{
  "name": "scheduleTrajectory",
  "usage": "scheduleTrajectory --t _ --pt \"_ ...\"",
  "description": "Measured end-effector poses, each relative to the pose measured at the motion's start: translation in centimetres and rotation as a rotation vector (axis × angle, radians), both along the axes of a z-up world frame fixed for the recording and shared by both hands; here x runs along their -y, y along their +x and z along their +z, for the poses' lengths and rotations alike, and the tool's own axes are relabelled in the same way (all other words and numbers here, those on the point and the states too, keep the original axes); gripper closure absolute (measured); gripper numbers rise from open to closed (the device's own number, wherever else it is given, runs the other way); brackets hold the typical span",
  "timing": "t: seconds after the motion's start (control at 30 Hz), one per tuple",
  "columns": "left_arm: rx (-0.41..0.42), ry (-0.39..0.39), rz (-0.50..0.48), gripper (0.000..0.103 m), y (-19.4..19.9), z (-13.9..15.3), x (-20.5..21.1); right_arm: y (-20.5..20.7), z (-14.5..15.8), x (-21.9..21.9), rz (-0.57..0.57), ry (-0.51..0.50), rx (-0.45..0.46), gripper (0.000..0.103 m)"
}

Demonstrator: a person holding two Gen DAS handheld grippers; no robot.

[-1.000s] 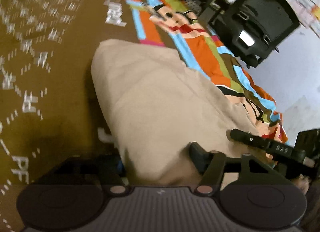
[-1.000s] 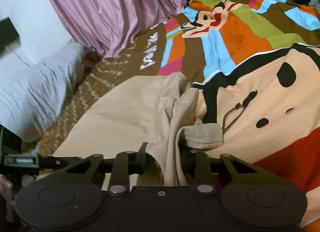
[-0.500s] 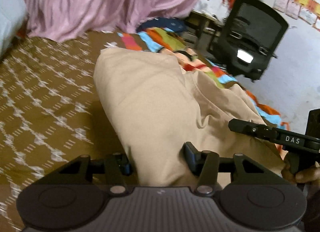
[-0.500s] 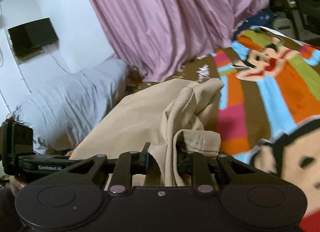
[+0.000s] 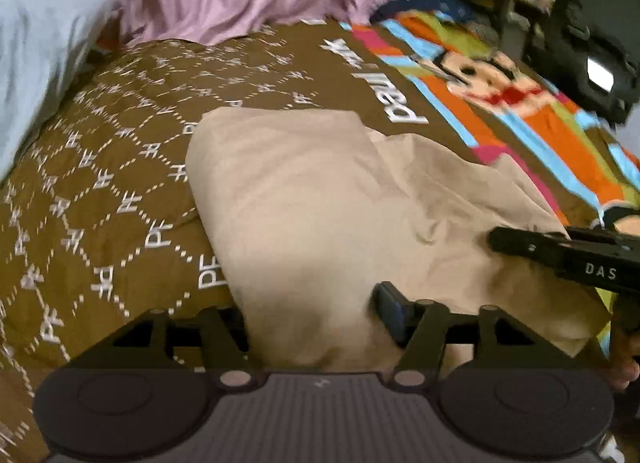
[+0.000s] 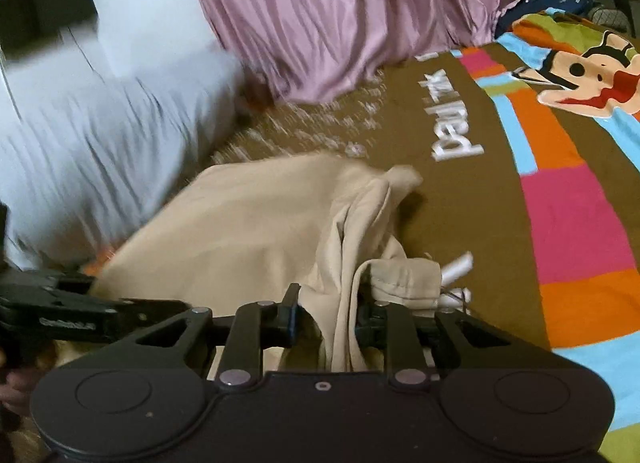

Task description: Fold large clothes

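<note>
So I've got the beige garment [image 5: 320,199] sitting on the bedspread [image 5: 120,167], on the brown patterned part, right beside the white "paul frank" lettering [image 6: 456,131] and short of the bright striped cartoon section [image 6: 576,199]. I'll use that lettering as my anchor for everything. The pink curtain [image 6: 360,11] hangs past the far side of it, and a pale grey pillow [image 6: 88,151] lies off to the left of the garment in the right wrist view.

My left gripper [image 5: 316,323] has its jaws standing fairly wide with a thick fold of the cloth between them. They've just been opening a bit more. The right-hand finger [image 5: 394,313] looks to be against the cloth, but the left-hand one is mostly hidden behind the fold, so I honestly can't tell whether it's still pinching or has let go.

My right gripper [image 6: 328,321] is much narrower, with a bunched edge of the same garment running down between the fingers. Its jaws have also just eased apart slightly, yet the cloth still fills the gap and both pads look pressed on it. From the left wrist view, the right gripper [image 5: 568,259] pokes in on the side of the garment away from the lettering.
</note>
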State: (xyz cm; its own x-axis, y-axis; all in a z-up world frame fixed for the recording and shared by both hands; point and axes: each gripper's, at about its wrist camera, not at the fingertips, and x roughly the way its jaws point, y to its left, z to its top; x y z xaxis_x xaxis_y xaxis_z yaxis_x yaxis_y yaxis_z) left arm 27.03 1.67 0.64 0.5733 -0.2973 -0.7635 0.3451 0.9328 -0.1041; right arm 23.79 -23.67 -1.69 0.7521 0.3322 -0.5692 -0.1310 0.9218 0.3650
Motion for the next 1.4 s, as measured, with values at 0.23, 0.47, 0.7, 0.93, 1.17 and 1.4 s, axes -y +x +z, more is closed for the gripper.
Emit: scheduleTrajectory --t 0.23,0.47,0.7,0.93,1.17,1.4 --pt "0.011 0.011 0.055 0.021 -0.8 -0.2 -0.5 -1.0 -1.2 1.5 -0.005 -0.108 0.027 0.046" --pt "0.043 0.103 0.132 0.005 -2.8 1.4 0.1 -2.2 -1.0 3.0 -0.039 -0.129 -0.015 0.024" --pt "0.110 0.125 0.198 0.004 -6.0 3.8 1.3 -4.8 1.8 3.2 -0.049 -0.132 0.052 0.011" --pt "0.193 0.044 0.298 0.001 -10.5 7.3 1.2 -8.7 5.8 2.8 -0.042 -0.132 0.172 0.004" --pt "0.289 0.000 0.371 0.001 -16.0 10.8 0.3 -14.1 10.0 1.9 -0.017 -0.161 0.330 0.001" --pt "0.347 -0.009 0.440 0.001 -21.9 12.0 -1.1 -19.8 12.1 0.9 0.002 -0.199 0.439 0.001"
